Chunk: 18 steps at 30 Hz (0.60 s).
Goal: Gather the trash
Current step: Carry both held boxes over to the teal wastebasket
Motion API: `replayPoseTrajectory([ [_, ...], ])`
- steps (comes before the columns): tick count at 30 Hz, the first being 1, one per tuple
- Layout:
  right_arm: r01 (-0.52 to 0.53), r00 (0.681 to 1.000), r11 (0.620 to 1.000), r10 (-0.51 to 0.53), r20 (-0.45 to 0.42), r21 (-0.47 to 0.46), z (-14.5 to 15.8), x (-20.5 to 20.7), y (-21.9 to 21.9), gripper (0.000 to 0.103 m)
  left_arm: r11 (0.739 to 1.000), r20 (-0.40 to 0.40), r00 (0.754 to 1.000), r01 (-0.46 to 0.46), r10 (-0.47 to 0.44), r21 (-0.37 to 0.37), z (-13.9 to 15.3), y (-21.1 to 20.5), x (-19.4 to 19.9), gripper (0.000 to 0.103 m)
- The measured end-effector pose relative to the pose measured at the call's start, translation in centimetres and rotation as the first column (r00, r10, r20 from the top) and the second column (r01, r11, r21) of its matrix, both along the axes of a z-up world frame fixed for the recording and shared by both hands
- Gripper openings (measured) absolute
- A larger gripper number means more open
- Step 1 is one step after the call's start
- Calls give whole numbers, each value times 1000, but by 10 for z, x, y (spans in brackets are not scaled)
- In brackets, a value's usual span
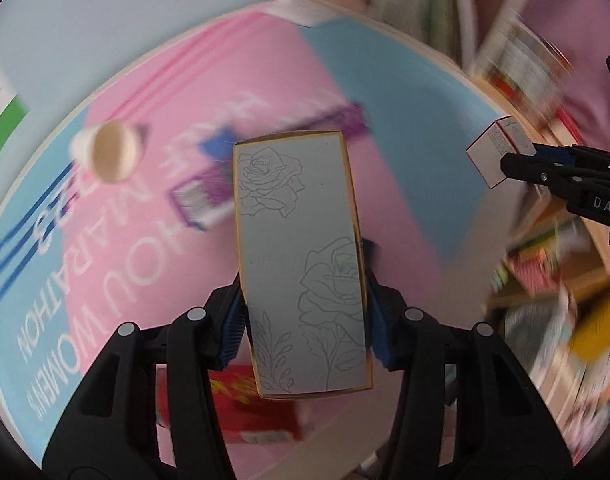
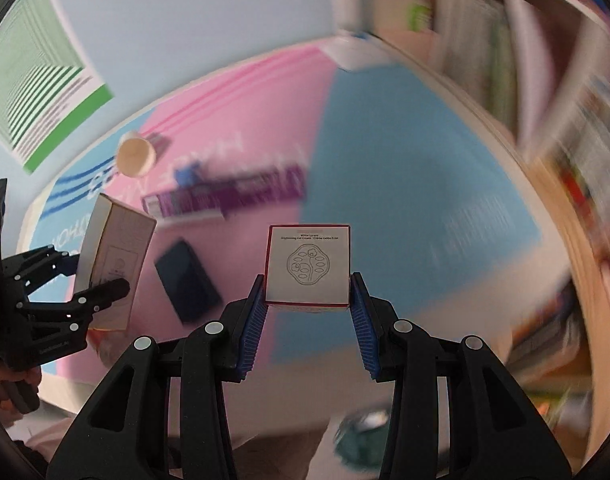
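My left gripper (image 1: 303, 312) is shut on a tall grey box with rose line drawings (image 1: 301, 264), held above the table; both show in the right wrist view, gripper (image 2: 101, 280) and box (image 2: 113, 256). My right gripper (image 2: 308, 300) is shut on a small white box with a red rim (image 2: 308, 264); it shows at the right of the left wrist view (image 1: 493, 152). On the pink and blue tablecloth (image 2: 385, 184) lie a paper cup (image 2: 136, 157), a purple carton (image 2: 225, 196) and a dark flat object (image 2: 187, 280).
A red packet (image 1: 253, 408) lies below the left gripper. Shelves with books (image 2: 545, 100) stand at the right. A green-striped poster (image 2: 37, 92) hangs on the pale wall. A dark greenish object (image 2: 361, 436) sits low beneath the right gripper.
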State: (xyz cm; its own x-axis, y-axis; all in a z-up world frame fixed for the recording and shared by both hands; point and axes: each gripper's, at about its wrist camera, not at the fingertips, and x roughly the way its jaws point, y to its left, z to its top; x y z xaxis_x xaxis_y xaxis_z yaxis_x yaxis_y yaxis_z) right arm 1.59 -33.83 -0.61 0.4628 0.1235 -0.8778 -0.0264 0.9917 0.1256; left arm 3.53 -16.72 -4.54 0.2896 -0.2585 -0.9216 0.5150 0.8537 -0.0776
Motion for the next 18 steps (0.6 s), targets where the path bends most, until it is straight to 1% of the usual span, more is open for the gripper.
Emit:
replayPoseTrajectory([
  [1, 46, 999, 999, -46, -8, 7, -2, -19, -7, 42, 999, -4, 999, 33, -33, 0, 0, -7, -6, 48],
  [2, 88, 996, 996, -88, -16, 12, -4, -38, -14, 42, 996, -7, 996, 86, -86, 3, -1, -18, -16, 48],
  [4, 155, 987, 988, -155, -32, 12, -8, -71, -26, 42, 987, -19, 987, 161, -161, -1, -1, -36, -33, 48],
  [6, 228, 973, 974, -227, -41, 17, -10, -102, -39, 42, 970, -28, 969, 244, -244, -3, -1, -57, -53, 48],
  [7, 280, 959, 960, -278, -51, 26, -12, -123, -49, 42, 962, -30, 961, 274, -274, -3, -1, -66, -61, 48],
  [9, 335, 941, 942, -333, -59, 31, -15, -148, -60, 42, 936, -35, 935, 352, -352, -5, -4, -92, -84, 48],
  [10, 366, 929, 930, -364, -66, 34, -17, -164, -67, 42, 926, -35, 925, 377, -377, -5, -5, -98, -94, 48],
  [12, 413, 909, 910, -410, -75, 40, -21, -193, -77, 42, 896, -39, 895, 445, -445, -4, -7, -123, -118, 48],
  [13, 442, 895, 896, -438, -82, 45, -24, -212, -86, 42, 885, -42, 884, 466, -466, -5, -8, -131, -127, 48],
  [15, 483, 874, 874, -477, -97, 55, -29, -240, -98, 42, 853, -44, 853, 521, -521, 2, -12, -155, -152, 48],
  [17, 511, 858, 857, -503, -107, 70, -33, -264, -107, 42, 831, -54, 830, 556, -555, -1, -15, -170, -170, 48],
  [18, 522, 851, 850, -513, -112, 71, -36, -274, -111, 42, 815, -59, 813, 580, -579, 4, -18, -183, -185, 48],
])
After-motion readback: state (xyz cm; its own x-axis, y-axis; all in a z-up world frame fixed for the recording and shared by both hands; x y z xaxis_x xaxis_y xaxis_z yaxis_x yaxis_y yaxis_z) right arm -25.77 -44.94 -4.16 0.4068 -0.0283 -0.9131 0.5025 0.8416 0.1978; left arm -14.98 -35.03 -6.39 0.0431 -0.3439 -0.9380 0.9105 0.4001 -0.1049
